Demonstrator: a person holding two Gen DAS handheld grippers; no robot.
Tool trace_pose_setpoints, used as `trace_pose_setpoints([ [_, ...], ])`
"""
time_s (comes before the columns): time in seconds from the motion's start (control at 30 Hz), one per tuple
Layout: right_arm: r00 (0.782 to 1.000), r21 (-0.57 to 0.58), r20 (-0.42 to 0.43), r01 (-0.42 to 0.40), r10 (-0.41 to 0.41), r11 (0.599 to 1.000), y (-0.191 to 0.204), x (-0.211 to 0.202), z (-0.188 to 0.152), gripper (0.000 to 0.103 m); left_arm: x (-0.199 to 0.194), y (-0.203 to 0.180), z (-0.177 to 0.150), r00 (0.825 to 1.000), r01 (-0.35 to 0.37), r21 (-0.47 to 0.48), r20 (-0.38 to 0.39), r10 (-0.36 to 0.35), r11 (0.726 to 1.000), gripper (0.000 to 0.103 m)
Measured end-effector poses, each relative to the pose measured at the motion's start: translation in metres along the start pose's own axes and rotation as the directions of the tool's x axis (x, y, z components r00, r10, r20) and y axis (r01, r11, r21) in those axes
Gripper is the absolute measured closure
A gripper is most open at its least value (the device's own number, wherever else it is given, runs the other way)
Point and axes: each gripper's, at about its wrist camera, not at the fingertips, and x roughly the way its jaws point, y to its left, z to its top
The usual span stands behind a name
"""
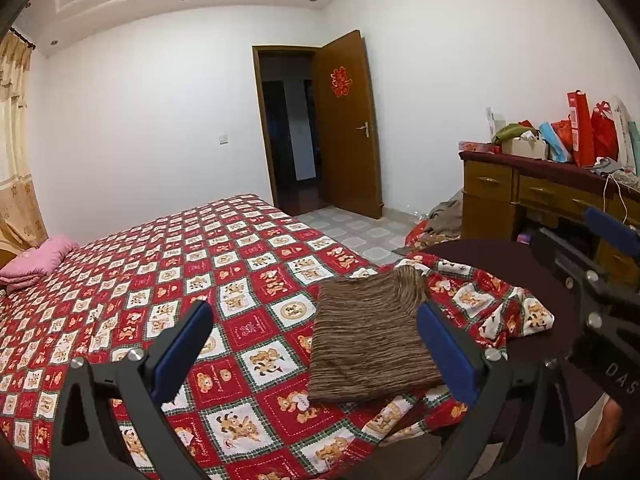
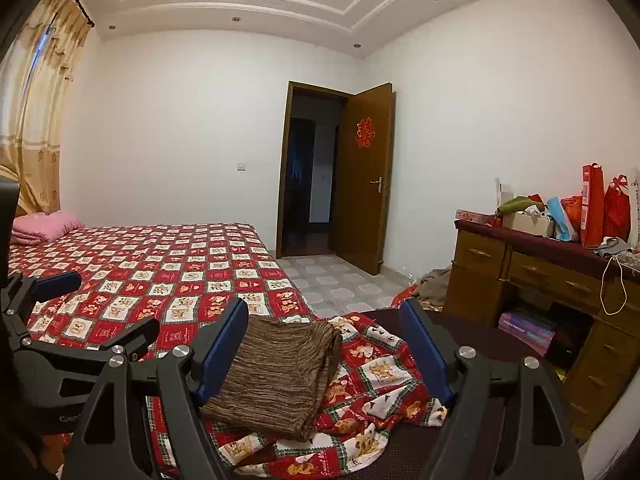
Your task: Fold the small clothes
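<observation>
A brown striped garment [image 1: 368, 340] lies folded into a flat rectangle near the right corner of the bed, on the red bear-print sheet [image 1: 160, 264]. My left gripper [image 1: 313, 309] hovers over it, open, with its blue pads wide apart and nothing pressed between them. In the right wrist view the same garment [image 2: 280, 372] lies under my right gripper [image 2: 322, 308], which is open and not touching the cloth. The left gripper [image 2: 116, 302] shows at the left of that view. The right gripper [image 1: 572, 236] shows at the right edge of the left wrist view.
The sheet's corner [image 2: 380, 380] is crumpled over a dark maroon surface [image 2: 480, 328]. A wooden desk [image 2: 520, 268] loaded with red bags and boxes stands at the right. A pink folded blanket [image 1: 36, 260] lies at the bed's far left. Beyond the bed are tiled floor and an open door [image 1: 348, 120].
</observation>
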Motion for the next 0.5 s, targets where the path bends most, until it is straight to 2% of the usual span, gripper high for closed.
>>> trace_pose_setpoints([
  [0.5, 1.000, 0.008, -0.010, 0.000, 0.000, 1.000, -0.0018, 0.0020, -0.0014, 0.024, 0.0002, 0.0049, 0.0001, 1.000, 0.002, -0.009, -0.011, -0.002, 1.000, 0.000],
])
